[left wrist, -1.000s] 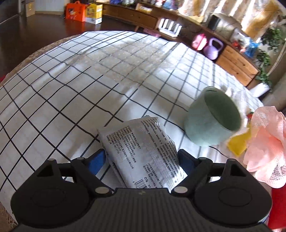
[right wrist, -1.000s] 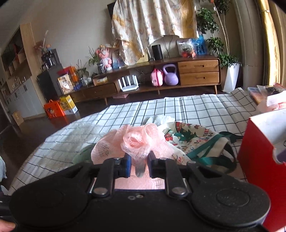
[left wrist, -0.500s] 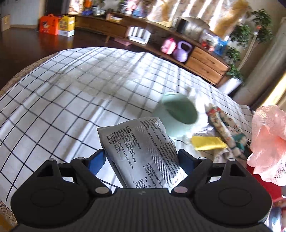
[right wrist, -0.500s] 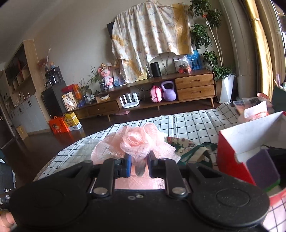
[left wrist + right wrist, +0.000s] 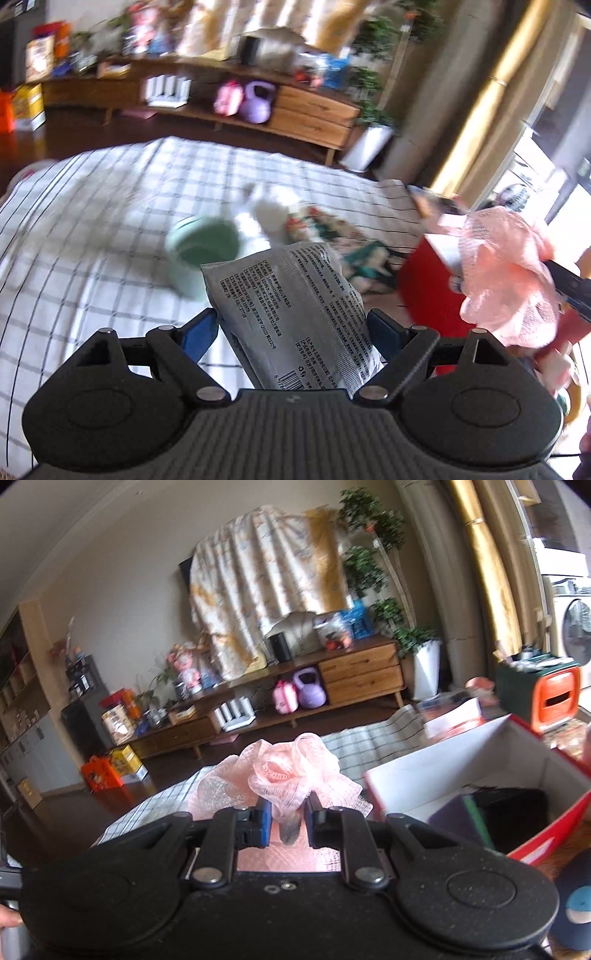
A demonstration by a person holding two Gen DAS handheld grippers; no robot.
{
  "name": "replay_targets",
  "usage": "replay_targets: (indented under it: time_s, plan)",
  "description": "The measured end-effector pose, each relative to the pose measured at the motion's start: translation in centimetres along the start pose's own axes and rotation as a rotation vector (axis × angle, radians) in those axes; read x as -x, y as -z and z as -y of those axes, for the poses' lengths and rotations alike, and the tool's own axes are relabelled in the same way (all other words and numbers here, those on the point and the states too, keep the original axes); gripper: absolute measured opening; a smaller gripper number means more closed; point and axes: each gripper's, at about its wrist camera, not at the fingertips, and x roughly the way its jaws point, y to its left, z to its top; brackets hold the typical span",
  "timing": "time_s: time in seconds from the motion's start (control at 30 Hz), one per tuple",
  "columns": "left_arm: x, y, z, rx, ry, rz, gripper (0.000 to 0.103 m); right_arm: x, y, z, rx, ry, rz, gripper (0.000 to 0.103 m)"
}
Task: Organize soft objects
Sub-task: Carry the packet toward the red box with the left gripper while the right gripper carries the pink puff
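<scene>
Tissue pack (image 5: 295,317), small print unreadable, clamped in left gripper (image 5: 291,328); right gripper (image 5: 288,821) grasps pink mesh pouf (image 5: 291,775).

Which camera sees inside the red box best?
The right wrist view: it looks down into the open box, showing white walls and dark things inside. The left wrist view shows only its blurred red outside, partly behind the pink puff.

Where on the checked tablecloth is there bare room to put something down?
The checked tablecloth is bare left of and beyond the green cup. Right of the cup it is crowded: patterned fabrics, then the red box.
</scene>
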Motion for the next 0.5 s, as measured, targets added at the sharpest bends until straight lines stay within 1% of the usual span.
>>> replay_targets:
  time_s: [0.27,0.5]
  plan:
    - [-0.4,-1.8,6.9,-0.145,0.076,-0.005,0.088,2.0,-0.8,5.1,-0.037,0.088,0.06,0.016]
    - [-2.2,-2.1,13.6,-0.286,0.138,-0.022,0.088,2.5,-1.4,9.6,-0.068,0.171,0.093,0.016]
